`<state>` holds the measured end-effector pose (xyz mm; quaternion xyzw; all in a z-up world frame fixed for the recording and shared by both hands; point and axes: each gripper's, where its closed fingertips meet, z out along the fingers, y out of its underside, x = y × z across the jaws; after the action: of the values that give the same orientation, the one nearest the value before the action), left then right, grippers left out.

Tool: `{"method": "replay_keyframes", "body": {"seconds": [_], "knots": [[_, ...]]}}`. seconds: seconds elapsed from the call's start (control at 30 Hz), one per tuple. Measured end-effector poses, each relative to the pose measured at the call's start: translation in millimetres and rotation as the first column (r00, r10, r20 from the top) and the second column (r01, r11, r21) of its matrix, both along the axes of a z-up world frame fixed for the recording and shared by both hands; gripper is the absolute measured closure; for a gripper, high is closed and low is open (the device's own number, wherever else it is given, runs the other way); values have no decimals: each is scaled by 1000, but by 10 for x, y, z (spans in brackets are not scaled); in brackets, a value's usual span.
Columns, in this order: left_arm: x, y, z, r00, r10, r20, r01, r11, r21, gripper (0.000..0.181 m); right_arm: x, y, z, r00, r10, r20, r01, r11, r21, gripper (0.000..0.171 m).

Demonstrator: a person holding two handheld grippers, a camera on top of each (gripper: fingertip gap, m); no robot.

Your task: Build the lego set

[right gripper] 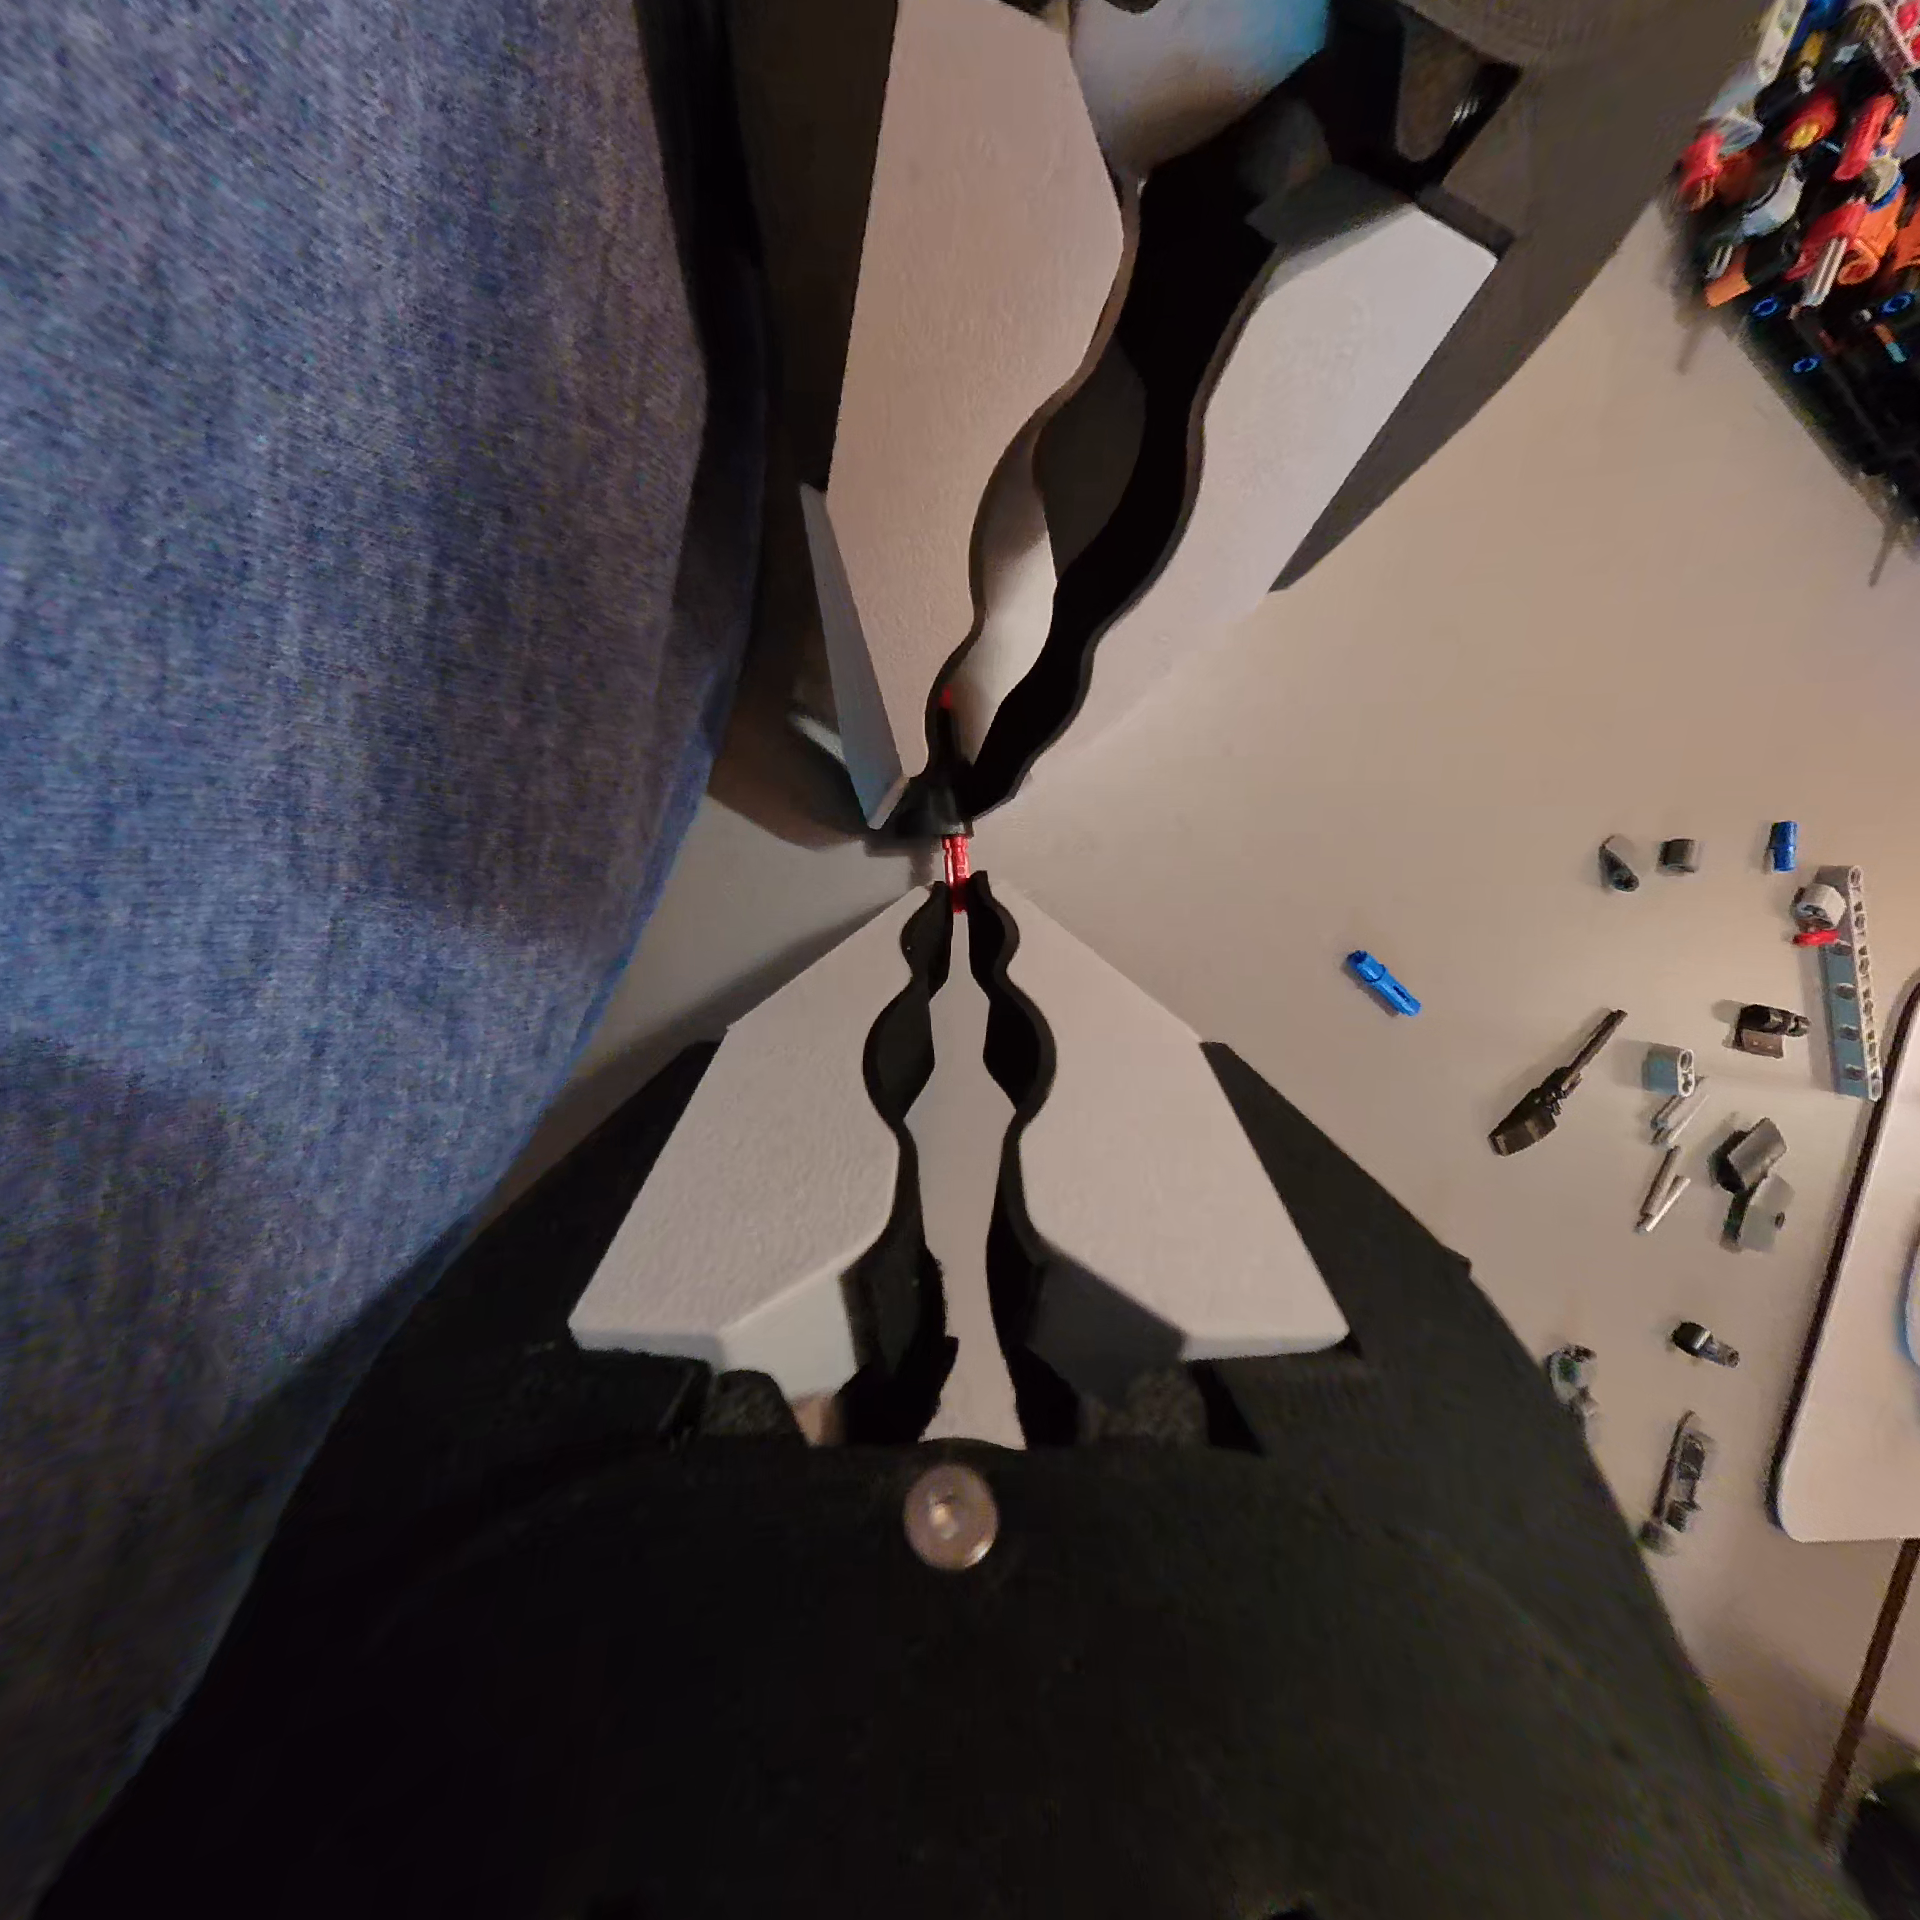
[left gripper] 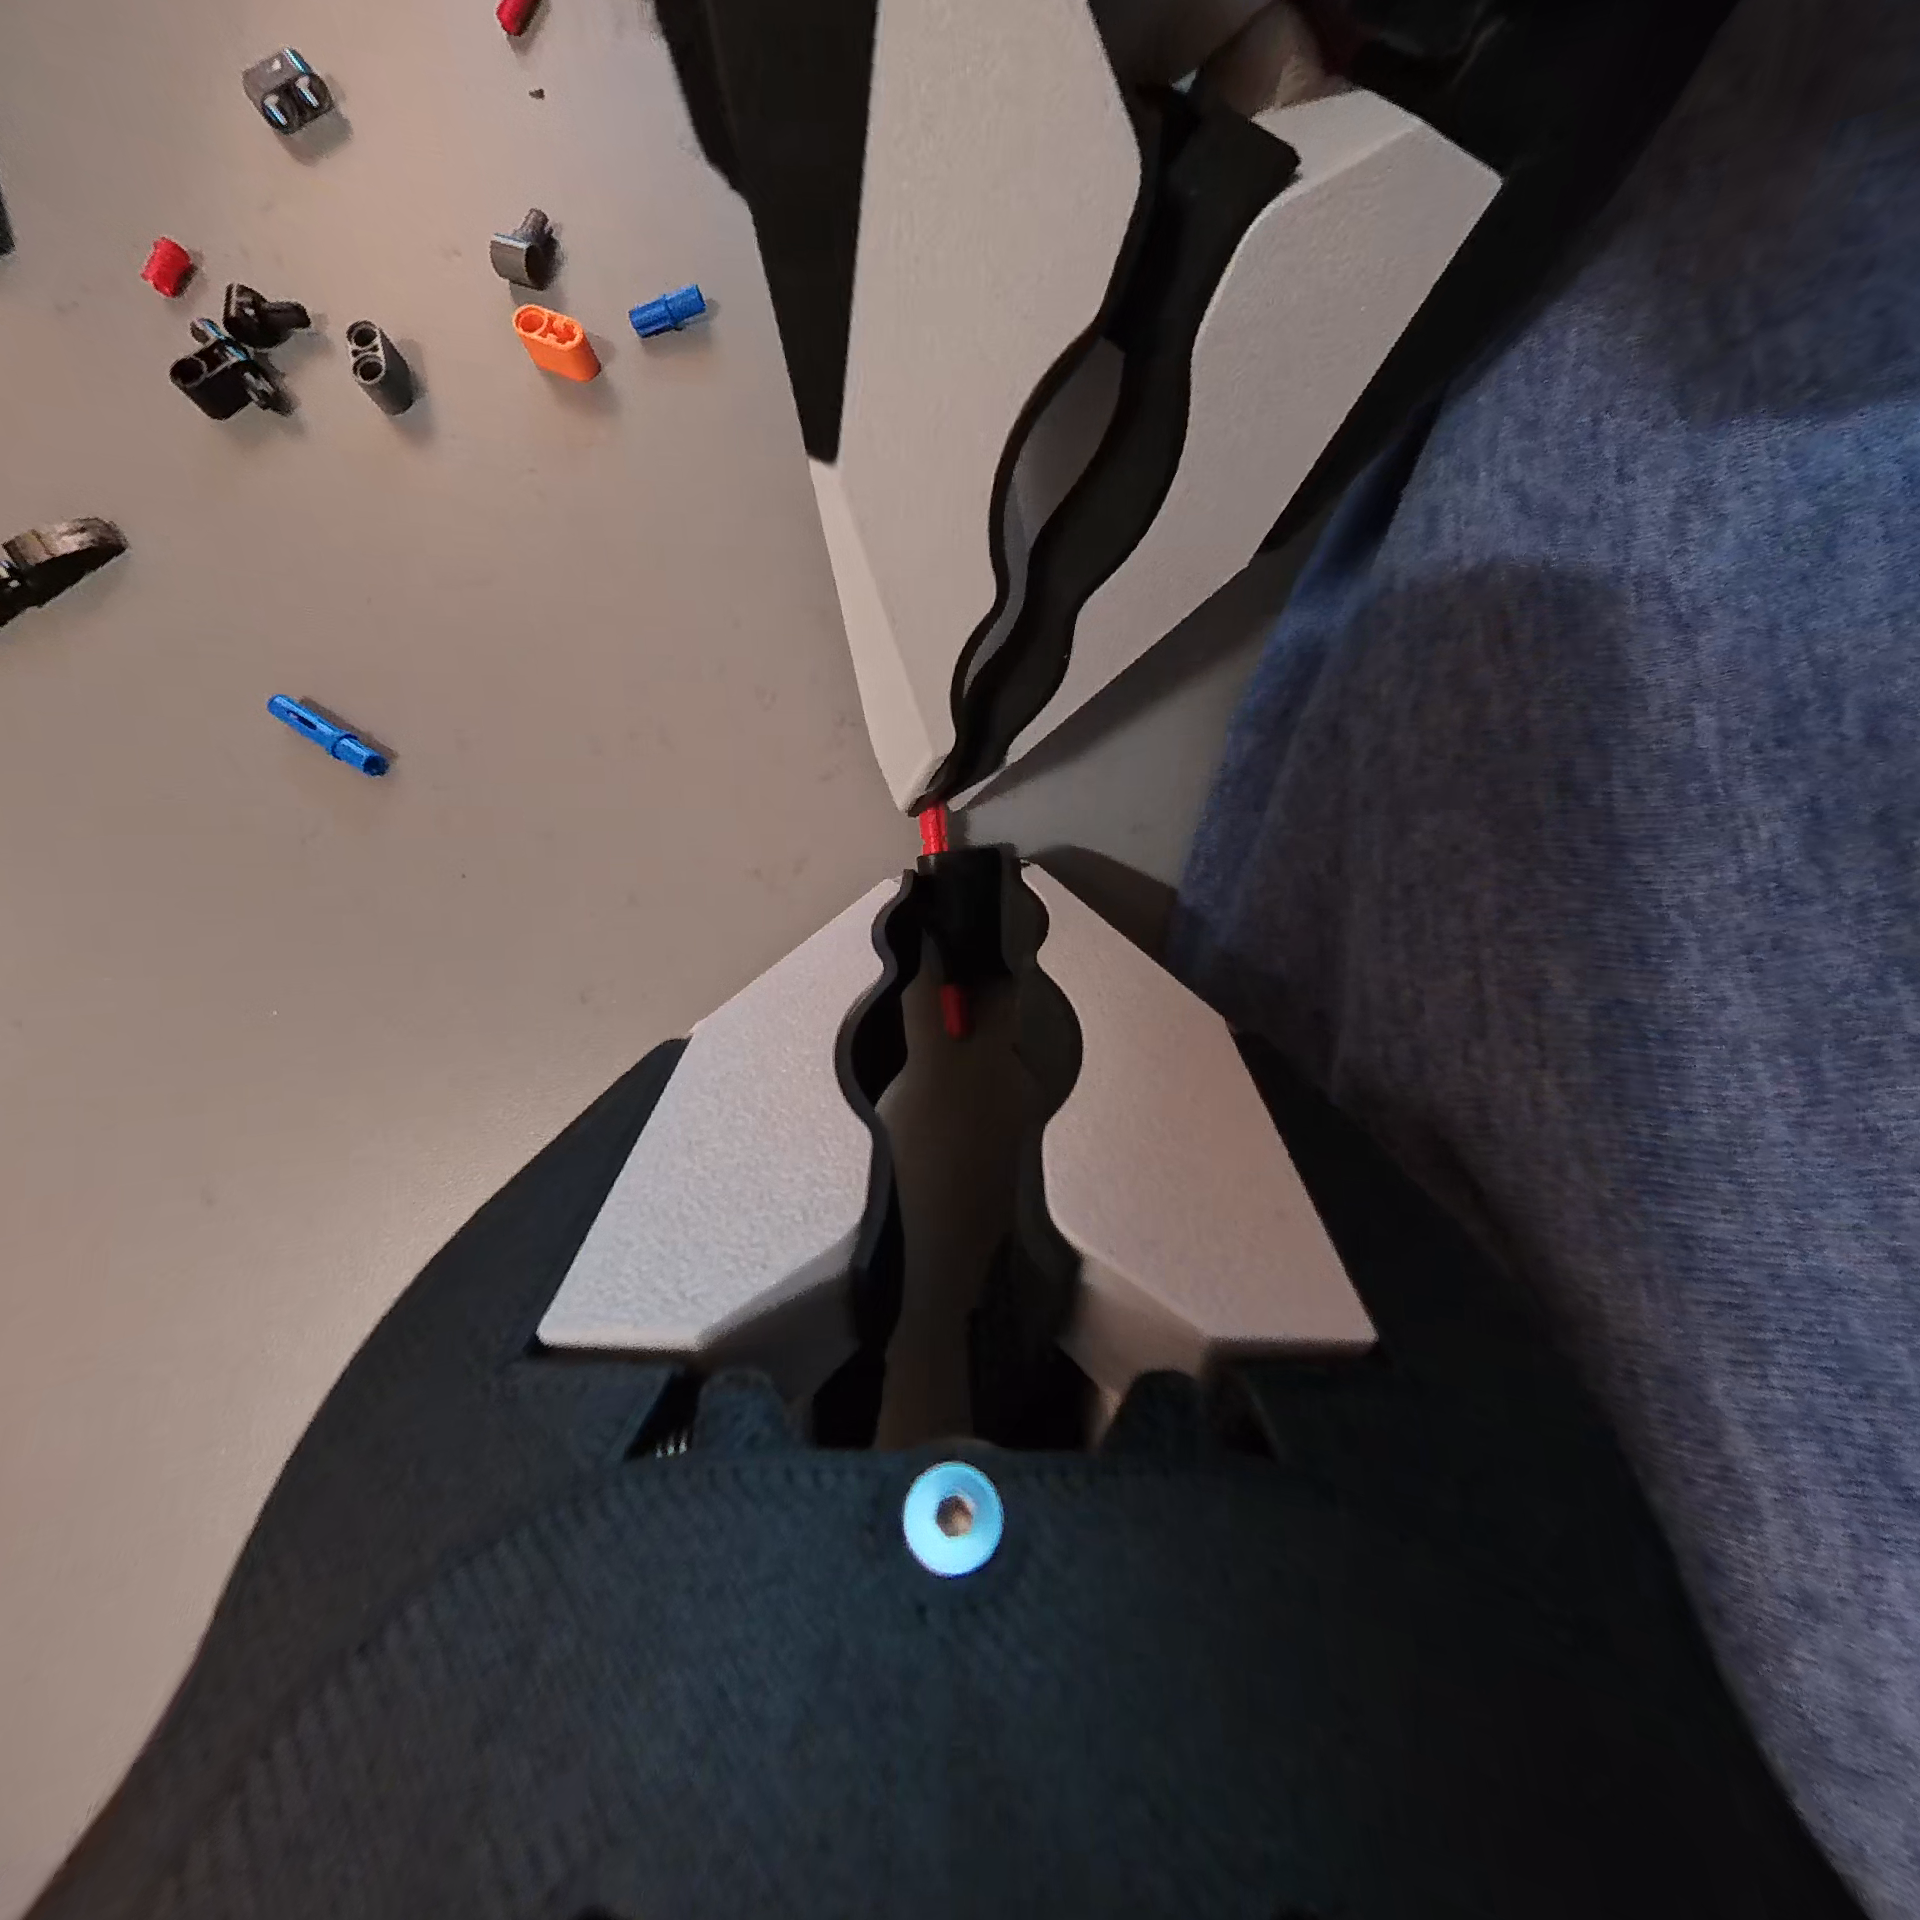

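Both grippers meet tip to tip above the tabletop's near edge. Left gripper is clamped on a black connector; right gripper is pinched on a red pin entering it. Both parts look light, rigid and slick, so grip the pin at mid-shaft.

Blue fabric beside beige tabletop; white board at table edge
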<state>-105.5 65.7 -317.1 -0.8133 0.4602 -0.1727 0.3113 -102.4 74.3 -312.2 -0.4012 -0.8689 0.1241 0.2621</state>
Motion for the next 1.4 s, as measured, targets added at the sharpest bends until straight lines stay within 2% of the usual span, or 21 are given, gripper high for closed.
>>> {"method": "replay_keyframes", "body": {"seconds": [0.87,1.4], "knots": [[5,4,-7,1000,-3,-11,2,1000,-13,168,0,-29,-3,1000,-20,13,21,999,-41,171],[4,8,-12,1000,-7,-23,7,1000,-4,168,-19,-44,18,999,-5,47,5,1000,-3,171]]}}
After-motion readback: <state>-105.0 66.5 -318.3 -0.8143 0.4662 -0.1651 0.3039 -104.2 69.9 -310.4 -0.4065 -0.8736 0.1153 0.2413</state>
